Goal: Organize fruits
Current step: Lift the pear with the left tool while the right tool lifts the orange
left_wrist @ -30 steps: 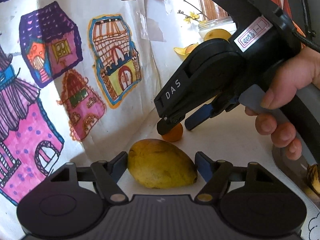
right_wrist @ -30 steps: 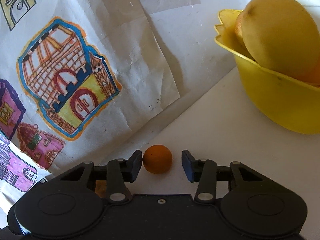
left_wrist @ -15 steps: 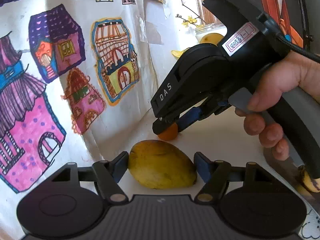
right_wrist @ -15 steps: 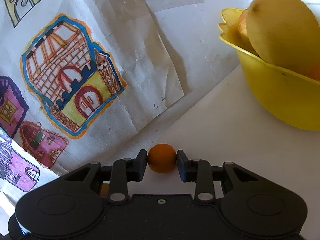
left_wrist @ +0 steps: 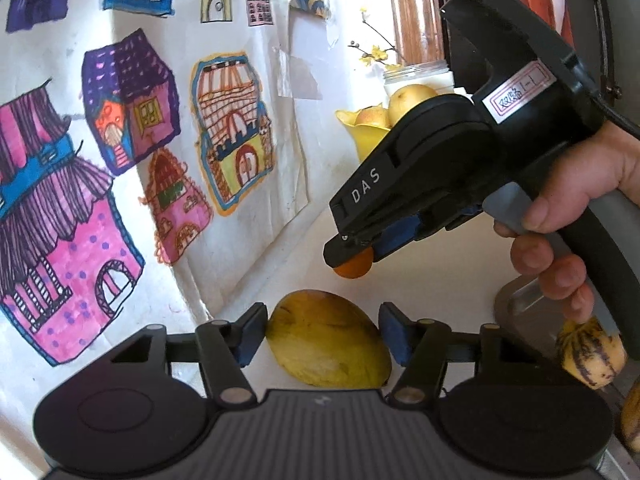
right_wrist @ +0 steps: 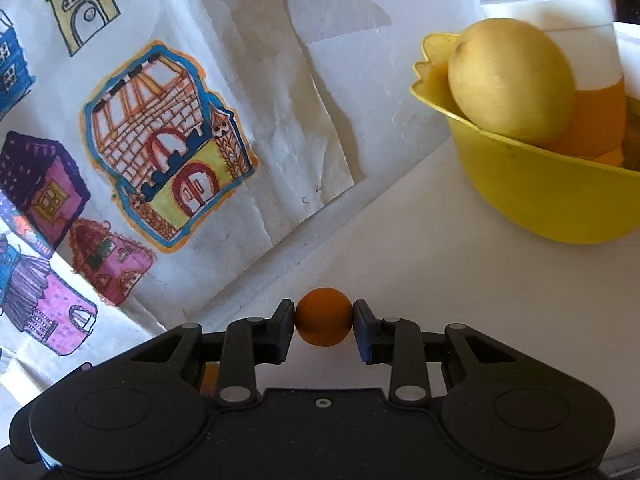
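My right gripper [right_wrist: 324, 324] is shut on a small orange fruit [right_wrist: 323, 322] and holds it above the white table. The left wrist view shows that fruit [left_wrist: 353, 267] lifted in the right gripper [left_wrist: 354, 258]. My left gripper [left_wrist: 323, 334] is open, its pads on either side of a yellow mango [left_wrist: 328, 340] that lies on the table; whether they touch it I cannot tell. A yellow bowl [right_wrist: 536, 200] with a yellow fruit [right_wrist: 510, 80] and orange fruit in it stands at the right, and also shows far back in the left wrist view [left_wrist: 366, 136].
Paper sheets with coloured house drawings [right_wrist: 168, 144] stand along the left. A glass jar [right_wrist: 548, 12] stands behind the bowl. A striped yellow fruit [left_wrist: 590, 354] lies on a grey tray [left_wrist: 516, 300] at the right.
My right gripper closed on the small orange fruit and lifted it off the table, toward the bowl. My left gripper stayed open around the mango.
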